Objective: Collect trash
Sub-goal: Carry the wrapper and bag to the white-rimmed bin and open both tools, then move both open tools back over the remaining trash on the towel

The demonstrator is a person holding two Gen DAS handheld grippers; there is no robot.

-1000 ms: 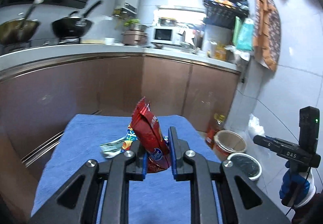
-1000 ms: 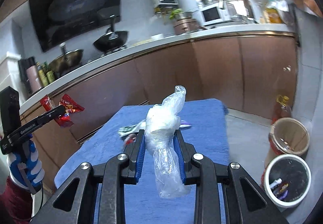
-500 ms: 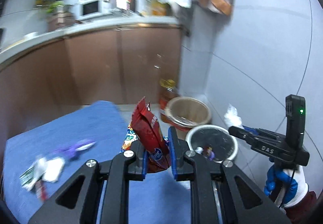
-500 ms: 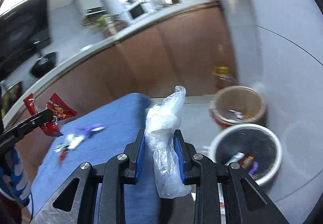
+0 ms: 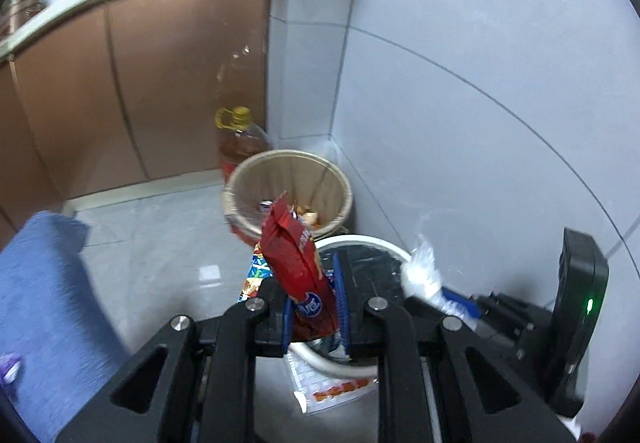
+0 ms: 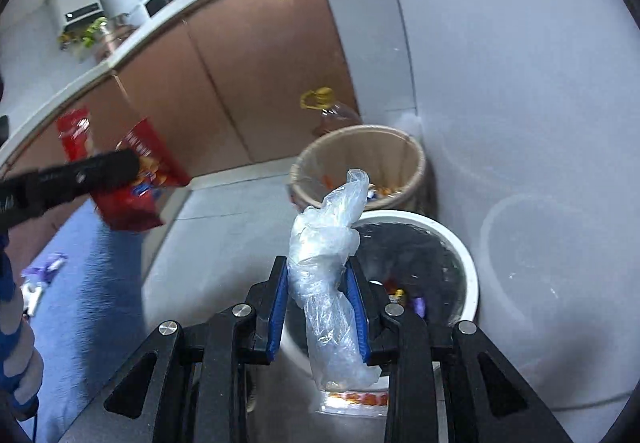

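The red snack bag stands upright between the blue pads of the left gripper, its long axis running up toward the centre of the left wrist frame; the jaws are closed on its lower part. Directly behind and below it in that frame lies the white bin with a dark liner, and farther up the frame sits the tan bin, with an oil bottle behind that against the cabinet. So the drop looks to turn on which bin sits under the bag: the white one appears nearest, just past the fingertips. The clear plastic bag is clamped upright in the right gripper, its twisted top pointing up the frame, and it hangs over the near rim of the white bin, so I judge the right hand closer to release. The right wrist view shows the left gripper side-on at the left edge, holding the bag above the floor short of either bin, and litter on the blue cloth. The left view shows a flat wrapper on the floor beside the white bin.
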